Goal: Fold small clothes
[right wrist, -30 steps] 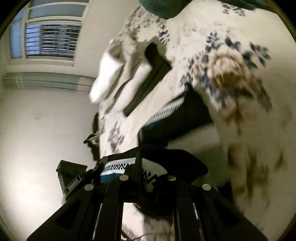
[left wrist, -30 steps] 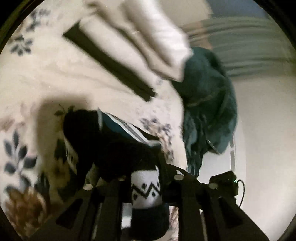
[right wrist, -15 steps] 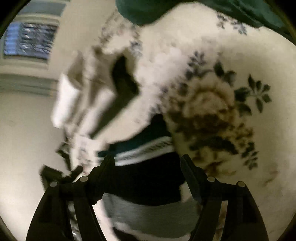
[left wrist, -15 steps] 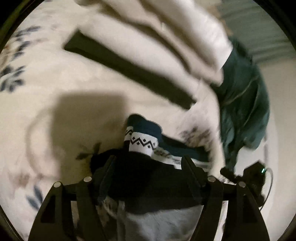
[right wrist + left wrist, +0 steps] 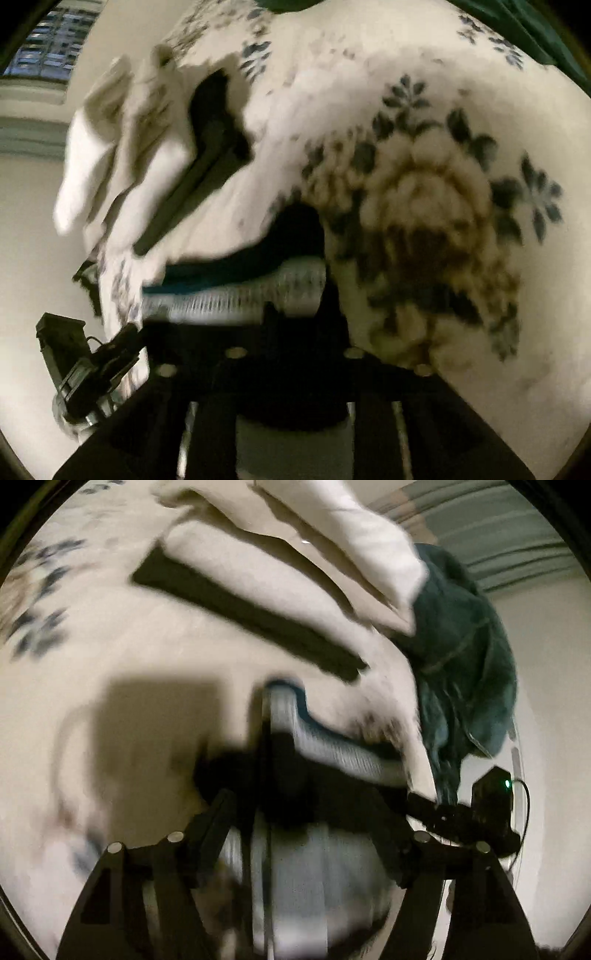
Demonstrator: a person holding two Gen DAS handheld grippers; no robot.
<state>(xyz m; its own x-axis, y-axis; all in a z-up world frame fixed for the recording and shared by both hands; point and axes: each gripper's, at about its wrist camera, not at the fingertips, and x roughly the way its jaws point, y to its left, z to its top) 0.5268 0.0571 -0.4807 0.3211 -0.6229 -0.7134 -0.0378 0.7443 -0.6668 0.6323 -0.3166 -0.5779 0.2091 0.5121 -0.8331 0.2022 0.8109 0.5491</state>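
Note:
A small dark garment with a white patterned band and a teal stripe (image 5: 332, 753) lies on the floral blanket (image 5: 110, 635). My left gripper (image 5: 301, 797) hangs over its near end, jaws spread wide, the cloth between the fingers without being pinched. In the right wrist view the same garment (image 5: 240, 295) stretches leftward from my right gripper (image 5: 299, 314). Those jaws are closing with the dark cloth between them. Blur and darkness hide whether the pads press on it.
A pile of white folded clothes (image 5: 280, 602) rests on a flat black piece (image 5: 240, 605) further up the bed. A teal garment (image 5: 461, 664) hangs over the bed's edge at right. A barred window (image 5: 48, 48) and bare wall lie beyond.
Both grippers let go of the dark garment and their jaws spread. The garment now lies flatter on the blanket. The right jaws have since narrowed again.

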